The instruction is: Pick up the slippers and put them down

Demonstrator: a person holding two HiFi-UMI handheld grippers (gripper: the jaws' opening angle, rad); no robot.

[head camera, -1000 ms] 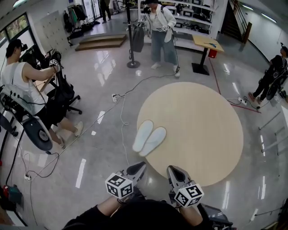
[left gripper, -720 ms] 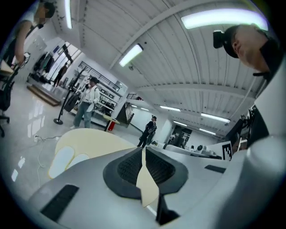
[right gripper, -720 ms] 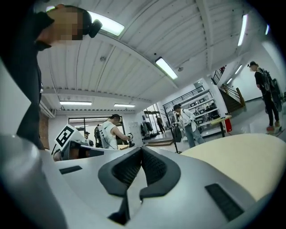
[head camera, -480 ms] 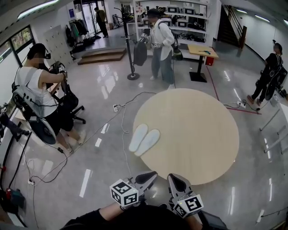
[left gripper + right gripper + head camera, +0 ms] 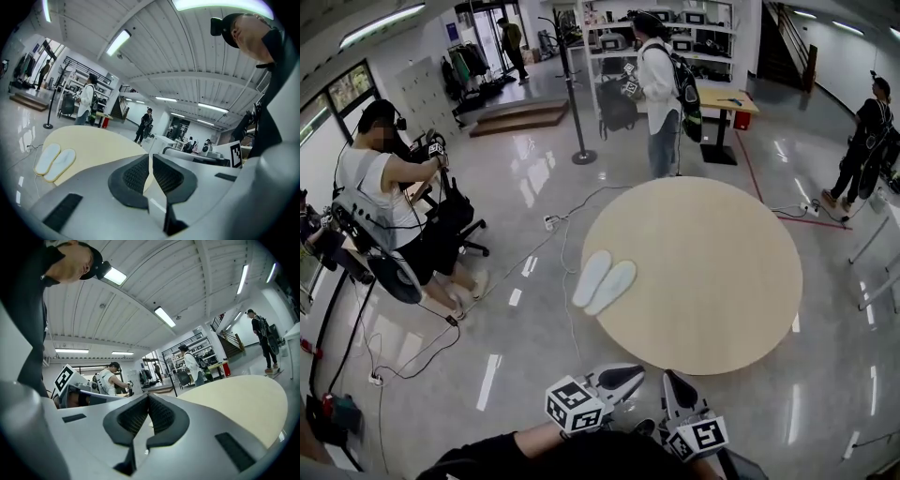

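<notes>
The pair of white slippers [image 5: 605,281] lies side by side, touching, at the left edge of a round beige mat [image 5: 722,281] on the glossy grey floor [image 5: 516,356], just left of frame ctr in the head view. The left 1 of the 2 sits mostly off the mat on the floor. In the left gripper view they show at lower left, soles flat.

The left hand-held gripper [image 5: 630,376] is at btm ctr of the head view, its marker cube [image 5: 578,405] just behind it, well apart from the slippers. Its own view shows the 2 black ribbed pads [image 5: 136,174] closed together at the tips w/ nothing between them.

The right hand-held gripper [image 5: 672,381] is just beside it, also at btm ctr, w/ its cube [image 5: 703,437] below. Its jaws are fully closed too and hold nothing.

A white cable [image 5: 565,234] runs across the floor past the slippers' left side. A seated person [image 5: 384,187] is at the left of the frame. A standing person w/ a backpack [image 5: 661,89] is at top ctr, near a small wooden table [image 5: 727,98]. Another person [image 5: 867,141] stands at the far right.
</notes>
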